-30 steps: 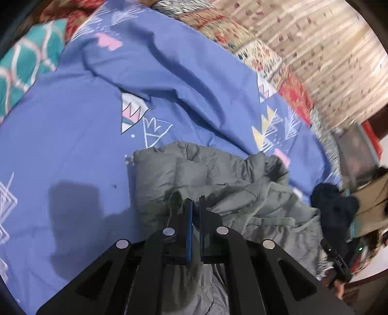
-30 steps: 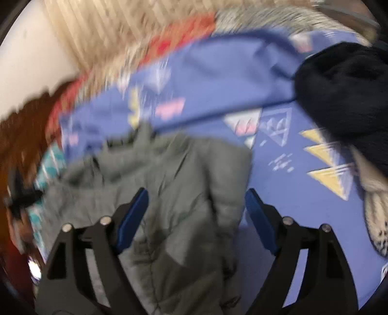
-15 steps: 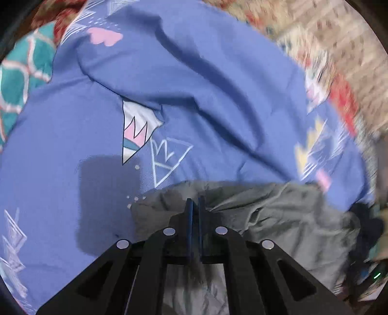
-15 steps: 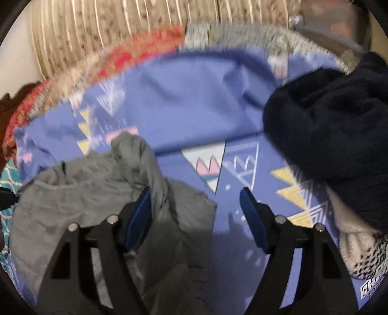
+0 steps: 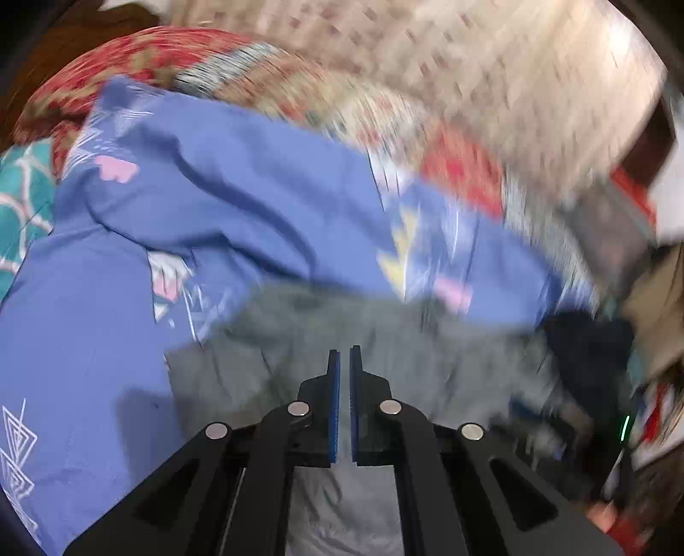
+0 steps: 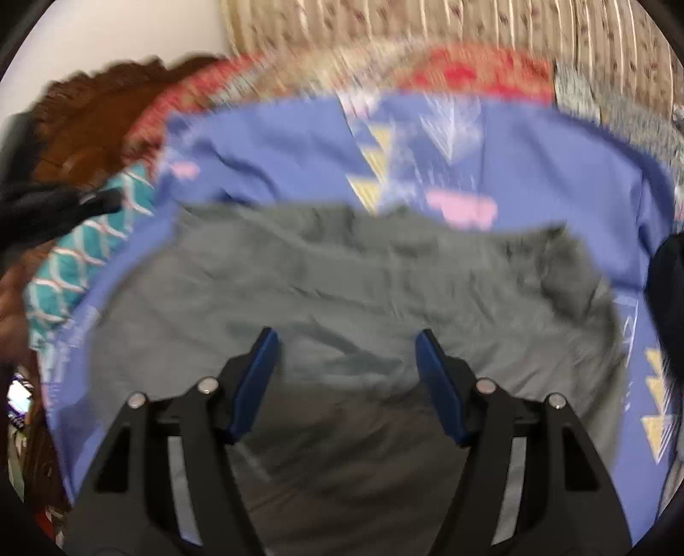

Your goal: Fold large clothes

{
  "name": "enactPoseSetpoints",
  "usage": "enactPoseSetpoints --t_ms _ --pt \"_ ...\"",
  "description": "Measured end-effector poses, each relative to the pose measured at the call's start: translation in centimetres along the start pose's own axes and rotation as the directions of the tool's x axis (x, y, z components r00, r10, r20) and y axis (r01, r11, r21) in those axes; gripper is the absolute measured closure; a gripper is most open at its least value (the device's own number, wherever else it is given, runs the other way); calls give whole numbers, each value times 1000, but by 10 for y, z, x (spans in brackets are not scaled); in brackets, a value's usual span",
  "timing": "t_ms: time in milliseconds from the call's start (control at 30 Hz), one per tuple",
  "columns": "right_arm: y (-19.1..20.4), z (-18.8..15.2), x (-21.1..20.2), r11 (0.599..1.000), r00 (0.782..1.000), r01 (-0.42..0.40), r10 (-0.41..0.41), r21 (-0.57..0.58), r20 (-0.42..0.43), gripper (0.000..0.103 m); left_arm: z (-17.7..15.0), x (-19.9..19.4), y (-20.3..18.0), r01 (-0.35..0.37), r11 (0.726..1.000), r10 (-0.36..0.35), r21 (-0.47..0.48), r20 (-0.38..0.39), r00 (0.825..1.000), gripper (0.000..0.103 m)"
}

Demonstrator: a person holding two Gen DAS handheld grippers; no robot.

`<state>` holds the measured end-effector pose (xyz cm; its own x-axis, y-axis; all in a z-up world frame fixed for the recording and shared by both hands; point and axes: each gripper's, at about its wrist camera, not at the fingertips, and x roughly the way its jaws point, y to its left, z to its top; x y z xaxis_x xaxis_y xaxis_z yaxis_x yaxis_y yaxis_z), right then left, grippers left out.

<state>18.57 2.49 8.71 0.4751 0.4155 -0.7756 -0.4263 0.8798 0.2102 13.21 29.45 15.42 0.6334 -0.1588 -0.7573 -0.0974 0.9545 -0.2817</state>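
Note:
A large grey padded jacket (image 6: 350,282) lies spread across the blue patterned bedsheet (image 6: 534,154). It also shows in the left wrist view (image 5: 427,363), blurred. My left gripper (image 5: 344,359) hangs over the jacket with its jaws nearly together, a thin gap between the blue pads; no cloth shows between the tips. My right gripper (image 6: 345,346) is open wide just above the jacket's middle, nothing between its fingers. Both views are blurred by motion.
A dark navy garment (image 5: 590,342) lies at the right of the sheet, seen also in the right wrist view (image 6: 669,299). A teal patterned cushion (image 6: 85,256) and red patterned bedding (image 5: 141,55) border the sheet. A curtain (image 6: 427,30) hangs behind.
The jacket has gone from a bunched heap to lying spread flat. The left gripper has stayed nearly shut and swung up over it. The right gripper has stayed open and moved over the jacket's middle.

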Motion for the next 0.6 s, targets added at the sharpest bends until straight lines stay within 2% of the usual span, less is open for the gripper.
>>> enactPoseSetpoints --t_ms 67,133,200,233,300,367,400,433,500,567,600 --pt "-25 -4 16 992 999 -24 27 123 -25 39 -17 28 -2 -66 997 68 47 -43 997 76" --pt "-46 -9 29 968 996 -67 78 242 -38 40 -28 61 8 -139 988 145 67 -96 985 76" --pt "-56 -12 36 950 992 -99 117 298 -44 42 -36 95 21 -146 988 153 54 -157 976 76" --pt "-57 -11 38 949 992 -94 116 301 -54 42 -38 99 23 -146 988 153 56 -156 976 76" --pt "-56 -10 39 955 991 -75 102 288 -82 42 -37 103 15 -192 976 205 97 -142 968 76" --pt "-52 -9 27 958 990 -70 101 276 -101 41 -35 94 6 -216 968 233 125 -150 961 76" --pt "-54 -8 15 953 989 -101 129 287 -79 40 -34 81 2 -179 975 198 133 -146 969 76" --pt "-59 -10 -5 940 985 -160 174 300 -19 40 -32 69 0 -146 980 164 136 -129 978 76" --pt "-76 -16 -45 930 977 -211 193 302 89 24 -27 27 5 -105 983 112 149 -44 993 76" --pt "-98 -30 -85 939 975 -185 139 290 171 11 -22 -1 23 -88 986 88 142 7 996 76" --pt "-107 -35 -94 940 977 -166 117 297 177 8 -20 -10 38 -84 989 84 123 9 996 73"
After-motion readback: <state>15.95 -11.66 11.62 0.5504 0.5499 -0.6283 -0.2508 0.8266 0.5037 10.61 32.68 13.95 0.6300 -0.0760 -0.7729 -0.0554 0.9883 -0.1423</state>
